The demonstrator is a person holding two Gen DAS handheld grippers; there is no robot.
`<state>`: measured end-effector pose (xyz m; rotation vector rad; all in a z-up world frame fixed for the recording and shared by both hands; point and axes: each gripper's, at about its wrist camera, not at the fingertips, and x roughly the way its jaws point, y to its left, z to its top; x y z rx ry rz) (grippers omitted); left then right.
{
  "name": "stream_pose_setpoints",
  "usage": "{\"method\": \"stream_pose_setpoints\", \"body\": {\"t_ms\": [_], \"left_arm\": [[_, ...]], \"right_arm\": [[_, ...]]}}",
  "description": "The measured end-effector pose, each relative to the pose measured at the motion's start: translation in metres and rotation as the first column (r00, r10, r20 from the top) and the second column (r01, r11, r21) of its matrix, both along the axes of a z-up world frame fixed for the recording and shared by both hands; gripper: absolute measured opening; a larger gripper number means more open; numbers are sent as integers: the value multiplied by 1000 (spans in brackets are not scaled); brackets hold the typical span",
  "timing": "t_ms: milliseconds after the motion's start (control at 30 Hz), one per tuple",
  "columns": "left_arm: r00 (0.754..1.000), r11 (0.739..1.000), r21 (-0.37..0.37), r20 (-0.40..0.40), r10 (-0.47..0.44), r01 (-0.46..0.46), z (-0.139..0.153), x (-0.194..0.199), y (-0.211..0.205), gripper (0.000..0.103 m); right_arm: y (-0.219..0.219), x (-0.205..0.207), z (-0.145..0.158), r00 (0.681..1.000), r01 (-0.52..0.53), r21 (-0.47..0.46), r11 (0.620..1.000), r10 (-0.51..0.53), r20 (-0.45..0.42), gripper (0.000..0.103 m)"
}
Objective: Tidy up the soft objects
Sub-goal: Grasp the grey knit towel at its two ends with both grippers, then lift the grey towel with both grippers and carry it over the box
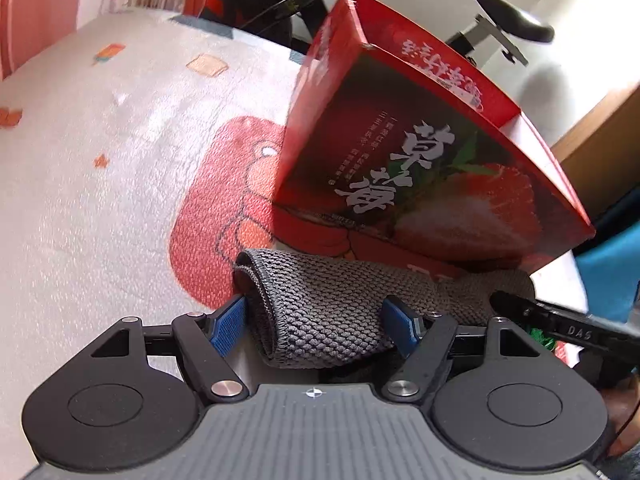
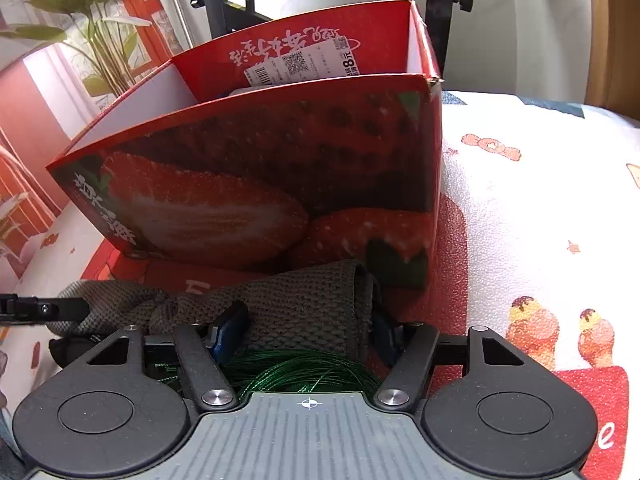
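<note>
Crowding the upper right of the left wrist view, the red strawberry box (image 1: pixel 420 152) leaves open patterned cloth (image 1: pixel 100 200) only to its left. Both grippers grasp one grey knitted cloth (image 1: pixel 332 312) (bunched just before the box's base): left gripper (image 1: pixel 316 324) low at centre, right gripper (image 2: pixel 308 336) likewise, above green wire (image 2: pixel 304 372).

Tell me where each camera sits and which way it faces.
Left wrist: rides on the left gripper, looking along its blue fingers, closed on a grey cloth, at a strawberry box; the right gripper's finger enters at right.
Right wrist: rides on the right gripper, closed on the same grey cloth, facing the box's long side; the left gripper's tip shows at left.
Shared: cloth, box, printed tablecloth.
</note>
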<state>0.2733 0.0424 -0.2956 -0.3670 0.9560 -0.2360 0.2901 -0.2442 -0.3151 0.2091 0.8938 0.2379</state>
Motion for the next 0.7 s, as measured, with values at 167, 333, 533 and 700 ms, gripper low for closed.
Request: {"method": "stream_pose_setpoints", "body": {"t_ms": [167, 333, 533, 700], "left_arm": [[999, 999, 49, 35, -26, 24, -1, 2, -7, 75], [998, 996, 83, 56, -38, 34, -2, 2, -9, 69], [996, 993, 113, 75, -42, 33, -2, 1, -13, 69], [995, 993, 113, 85, -44, 34, -3, -1, -11, 69]], "right_arm": [[4, -4, -2, 1000, -1, -15, 1000, 1, 17, 63], [5, -6, -4, 1000, -4, -21, 1000, 5, 27, 63], [7, -8, -5, 999, -4, -29, 1000, 5, 40, 63], [7, -9, -5, 999, 2, -32, 1000, 0, 43, 62]]}}
